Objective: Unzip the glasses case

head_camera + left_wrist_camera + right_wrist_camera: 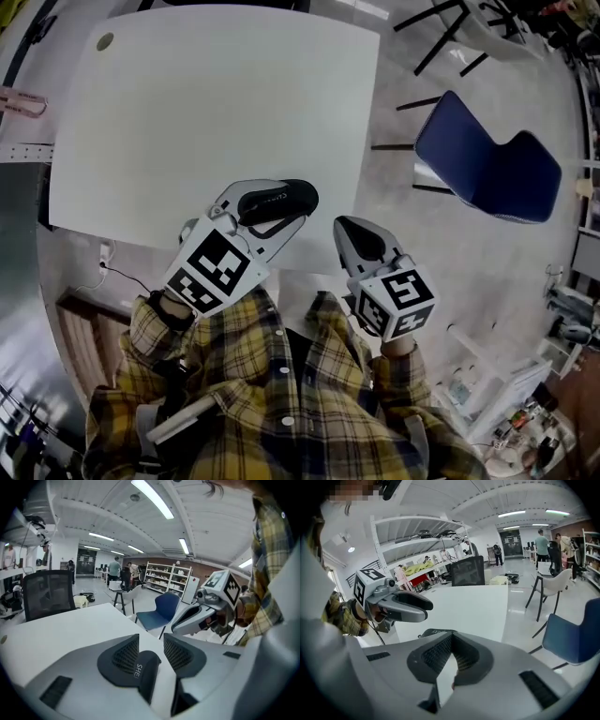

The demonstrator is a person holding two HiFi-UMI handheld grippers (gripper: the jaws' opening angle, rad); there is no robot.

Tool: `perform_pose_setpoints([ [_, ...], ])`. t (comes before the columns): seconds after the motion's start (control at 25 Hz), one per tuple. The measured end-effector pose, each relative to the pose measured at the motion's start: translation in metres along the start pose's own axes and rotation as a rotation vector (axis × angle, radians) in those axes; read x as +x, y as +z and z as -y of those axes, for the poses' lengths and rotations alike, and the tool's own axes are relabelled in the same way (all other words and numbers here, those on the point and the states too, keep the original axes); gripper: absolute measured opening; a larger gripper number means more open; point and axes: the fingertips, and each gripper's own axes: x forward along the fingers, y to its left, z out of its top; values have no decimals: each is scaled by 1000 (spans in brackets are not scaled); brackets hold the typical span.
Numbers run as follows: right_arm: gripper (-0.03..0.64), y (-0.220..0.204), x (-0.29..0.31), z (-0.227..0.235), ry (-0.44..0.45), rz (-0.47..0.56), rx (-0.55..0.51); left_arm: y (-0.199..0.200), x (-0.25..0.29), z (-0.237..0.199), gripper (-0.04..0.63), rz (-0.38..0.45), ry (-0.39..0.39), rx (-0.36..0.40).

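Black oblong glasses case (274,199) lies between the parted jaws of the left hand-held gripper (151,639), over the near edge of the white tabletop (216,103). Right hand-held gripper (452,640) has its jaws together, empty.
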Motion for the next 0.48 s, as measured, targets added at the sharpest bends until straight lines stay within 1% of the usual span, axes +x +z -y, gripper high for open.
perform_pose_setpoints([
  [0.16, -2, -8, 13, 6, 13, -26, 5, -23, 21, -12, 163, -108, 3, 107],
  [0.24, -2, -11, 17, 6, 18, -32, 16, -36, 27, -15, 194, -167, -16, 148],
  [0.32, -2, -17, 18, 7, 22, -41, 28, -47, 32, -14, 214, -221, -43, 184],
  [0.48, -2, -30, 21, 13, 24, -61, 48, -61, 47, -11, 234, -278, -82, 226],
])
